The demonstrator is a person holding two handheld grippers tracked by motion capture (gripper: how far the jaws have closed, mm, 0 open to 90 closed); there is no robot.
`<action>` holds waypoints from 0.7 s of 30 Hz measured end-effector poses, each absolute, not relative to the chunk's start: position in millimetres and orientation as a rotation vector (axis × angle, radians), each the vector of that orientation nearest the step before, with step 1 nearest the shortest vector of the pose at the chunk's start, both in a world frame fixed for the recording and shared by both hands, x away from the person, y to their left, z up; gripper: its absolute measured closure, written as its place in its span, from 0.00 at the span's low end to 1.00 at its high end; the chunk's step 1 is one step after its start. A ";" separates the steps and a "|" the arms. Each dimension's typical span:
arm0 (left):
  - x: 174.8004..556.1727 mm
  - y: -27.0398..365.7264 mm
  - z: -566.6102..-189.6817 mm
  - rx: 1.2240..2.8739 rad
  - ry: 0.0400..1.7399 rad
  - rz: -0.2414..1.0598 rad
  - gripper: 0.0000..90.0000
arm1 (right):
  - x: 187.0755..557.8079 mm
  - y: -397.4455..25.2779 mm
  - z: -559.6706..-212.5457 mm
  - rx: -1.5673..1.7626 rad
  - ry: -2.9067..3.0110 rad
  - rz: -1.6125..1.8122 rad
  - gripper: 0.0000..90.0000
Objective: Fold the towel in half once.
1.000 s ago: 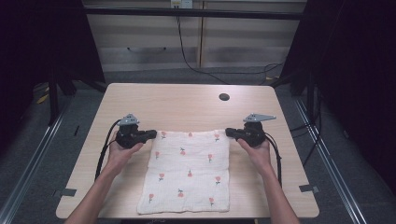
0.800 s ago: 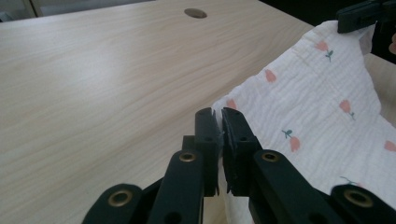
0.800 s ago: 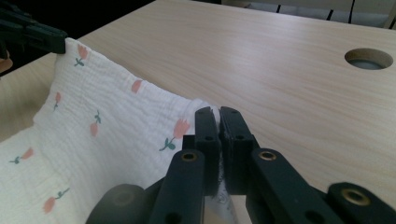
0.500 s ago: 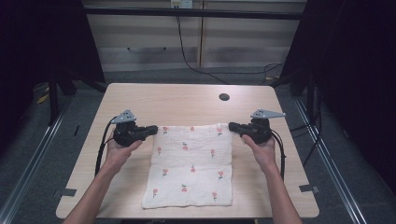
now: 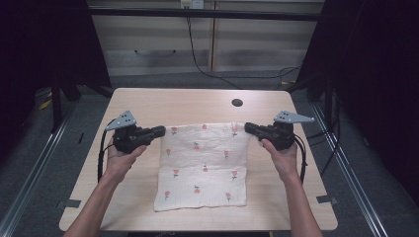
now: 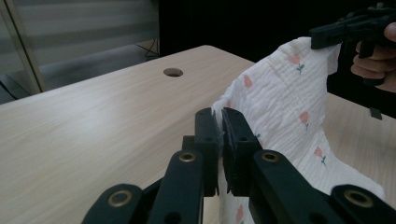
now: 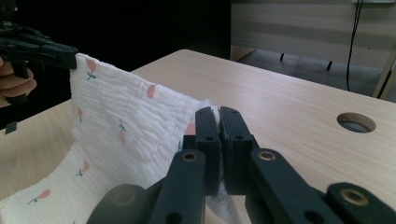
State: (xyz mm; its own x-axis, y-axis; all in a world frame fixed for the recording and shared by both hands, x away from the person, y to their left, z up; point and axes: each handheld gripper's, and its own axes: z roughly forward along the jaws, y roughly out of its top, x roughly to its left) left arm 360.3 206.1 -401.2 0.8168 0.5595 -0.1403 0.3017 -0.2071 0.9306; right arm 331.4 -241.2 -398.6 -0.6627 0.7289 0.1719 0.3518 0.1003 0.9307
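Observation:
A white cloth (image 5: 202, 163) printed with small pink flowers is stretched between both grippers above the wooden table (image 5: 148, 103). My left gripper (image 5: 163, 130) is shut on its far left corner. My right gripper (image 5: 246, 127) is shut on its far right corner. The cloth's far edge is lifted and taut; its near half lies on the table. In the left gripper view the cloth (image 6: 285, 102) is pinched between the jaws (image 6: 220, 122) and runs to the other gripper (image 6: 348, 29). The right gripper view shows the cloth (image 7: 126, 126) clamped likewise (image 7: 219, 122).
A round cable hole (image 5: 237, 102) sits in the table near its far edge. Black cables trail from both grippers off the table's sides. Cabinets (image 5: 197, 44) stand behind the table, with grey floor and rails on either side.
Both grippers have moved away from the person and apart, lifting the cloth's far edge and pulling it tight. The cloth slid farther up the table.

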 end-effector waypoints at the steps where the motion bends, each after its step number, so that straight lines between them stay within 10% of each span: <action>1: 361.2 206.0 -404.5 1.816 0.677 0.271 0.95 | 331.7 -240.9 -399.7 1.065 2.059 1.577 0.97; 21: 327.0 214.0 -422.6 1.946 0.658 0.253 0.95 | 300.0 -240.4 -412.4 1.036 2.210 1.460 0.97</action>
